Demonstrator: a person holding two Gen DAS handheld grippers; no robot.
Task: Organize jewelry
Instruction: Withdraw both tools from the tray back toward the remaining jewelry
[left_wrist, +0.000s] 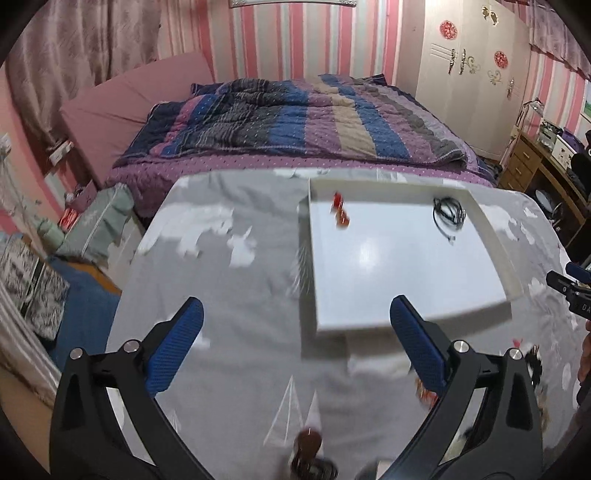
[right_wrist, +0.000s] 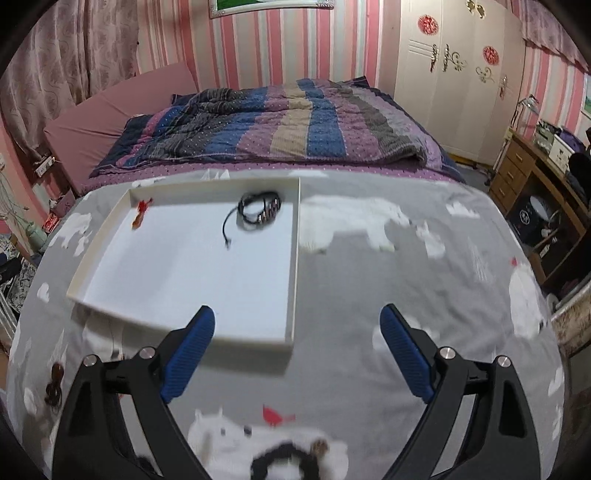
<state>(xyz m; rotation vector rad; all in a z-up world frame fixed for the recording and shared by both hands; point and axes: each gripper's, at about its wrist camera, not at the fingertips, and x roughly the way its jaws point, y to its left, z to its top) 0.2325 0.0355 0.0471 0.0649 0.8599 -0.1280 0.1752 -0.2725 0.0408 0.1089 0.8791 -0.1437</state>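
White tray (right_wrist: 110, 258) w/ black bracelet (right_wrist: 260, 210) sits ahead-left of right tool (right_wrist: 297, 350); both tools wide, holding nothing.

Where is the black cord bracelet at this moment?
The black cord bracelet lies inside the white tray, near its far right corner, apart from the red jewelry piece at the far left corner.

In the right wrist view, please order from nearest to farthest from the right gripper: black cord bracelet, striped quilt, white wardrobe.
From the right gripper:
1. Black cord bracelet, inside the white tray.
2. Striped quilt, on the bed beyond.
3. White wardrobe, far right.
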